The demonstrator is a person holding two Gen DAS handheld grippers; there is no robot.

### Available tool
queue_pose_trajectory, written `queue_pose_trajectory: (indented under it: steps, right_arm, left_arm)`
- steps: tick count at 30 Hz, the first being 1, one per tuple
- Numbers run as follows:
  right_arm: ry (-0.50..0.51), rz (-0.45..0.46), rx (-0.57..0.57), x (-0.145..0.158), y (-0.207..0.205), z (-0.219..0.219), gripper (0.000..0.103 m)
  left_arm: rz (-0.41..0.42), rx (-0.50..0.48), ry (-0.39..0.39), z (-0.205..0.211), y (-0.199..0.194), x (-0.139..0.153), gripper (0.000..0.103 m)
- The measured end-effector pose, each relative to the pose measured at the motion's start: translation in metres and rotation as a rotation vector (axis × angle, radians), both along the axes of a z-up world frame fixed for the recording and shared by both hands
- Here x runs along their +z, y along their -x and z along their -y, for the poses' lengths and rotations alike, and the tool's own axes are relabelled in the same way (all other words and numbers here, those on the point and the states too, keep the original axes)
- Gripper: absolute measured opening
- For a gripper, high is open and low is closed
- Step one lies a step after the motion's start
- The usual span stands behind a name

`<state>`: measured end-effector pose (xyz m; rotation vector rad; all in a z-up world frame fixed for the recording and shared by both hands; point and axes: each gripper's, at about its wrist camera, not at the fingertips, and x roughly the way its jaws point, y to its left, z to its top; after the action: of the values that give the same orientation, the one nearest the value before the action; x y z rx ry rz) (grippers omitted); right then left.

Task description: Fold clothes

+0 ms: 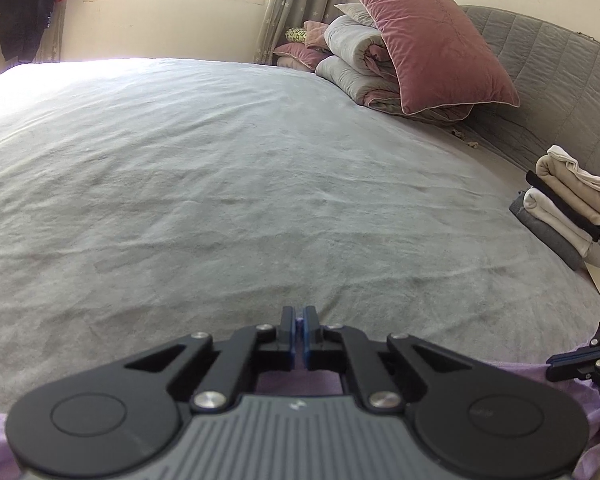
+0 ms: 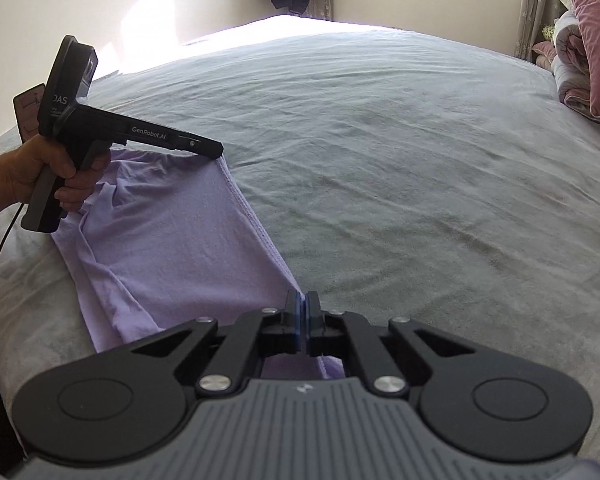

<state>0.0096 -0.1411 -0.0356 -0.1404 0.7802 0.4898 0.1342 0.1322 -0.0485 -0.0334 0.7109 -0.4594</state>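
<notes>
Pinching the hemmed edge of a lilac garment (image 2: 172, 256), the right gripper (image 2: 302, 312) has its fingers closed tight on the cloth, with only a sliver of fabric between the blue pads. The left gripper (image 1: 299, 326) is clamped the same way on another point of that edge, a speck of lilac showing between its fingers. The garment lies rumpled at the near edge of the grey bed (image 1: 220, 180), its hem stretched in a straight line between the two grippers. A person's hand (image 2: 48, 176) grips the left tool's handle. Toward the bed's quilted headboard (image 1: 540, 76) sit a pink pillow (image 1: 428, 44) leaning on rolled bedding, and a stack of folded clothes (image 1: 568, 204) near the bed's right edge.
</notes>
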Motion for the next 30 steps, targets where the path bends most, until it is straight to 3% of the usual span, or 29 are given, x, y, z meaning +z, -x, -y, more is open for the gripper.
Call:
queue_pose_trajectory:
  steps: [2, 6, 7, 10, 11, 12, 13, 15, 22, 25, 30]
  right_arm:
    - [0.022, -0.024, -0.012, -0.015, -0.004, -0.002, 0.002]
    - [0.02, -0.012, -0.043, -0.016, -0.003, -0.005, 0.005]
    - [0.019, -0.01, -0.049, -0.014, -0.002, -0.006, 0.013]
    - [0.006, 0.003, -0.047, -0.003, 0.005, -0.006, 0.014]
    - [0.001, 0.007, -0.046, 0.0, 0.008, -0.006, 0.015]
    - [-0.007, 0.017, -0.037, 0.003, 0.011, -0.008, 0.023]
    - [-0.016, 0.026, -0.028, 0.006, 0.015, -0.009, 0.041]
    - [-0.033, 0.043, -0.001, 0.012, 0.024, -0.014, 0.05]
    - [-0.018, 0.075, 0.151, 0.019, 0.049, -0.053, 0.049]
    - [0.006, 0.071, 0.185, 0.017, 0.055, -0.065, 0.033]
    - [0.03, 0.069, 0.165, 0.012, 0.06, -0.067, 0.032]
  left_arm:
    - [0.011, -0.007, -0.07, 0.01, 0.002, -0.008, 0.003]
    - [0.007, 0.021, -0.079, 0.01, 0.005, -0.006, 0.007]
    - [-0.005, 0.032, -0.072, 0.009, 0.005, -0.003, 0.012]
    - [-0.016, 0.082, -0.049, -0.001, 0.012, 0.008, 0.032]
    - [-0.016, 0.109, -0.034, -0.008, 0.017, 0.014, 0.033]
    - [-0.023, 0.132, -0.023, -0.014, 0.021, 0.019, 0.037]
    - [-0.039, 0.16, -0.012, -0.021, 0.026, 0.023, 0.038]
    - [-0.064, 0.222, 0.017, -0.037, 0.039, 0.031, 0.039]
    - [-0.138, 0.43, 0.156, -0.1, 0.095, 0.04, 0.039]
    - [-0.127, 0.514, 0.17, -0.127, 0.116, 0.043, 0.039]
    - [-0.118, 0.628, 0.212, -0.169, 0.14, 0.042, 0.039]
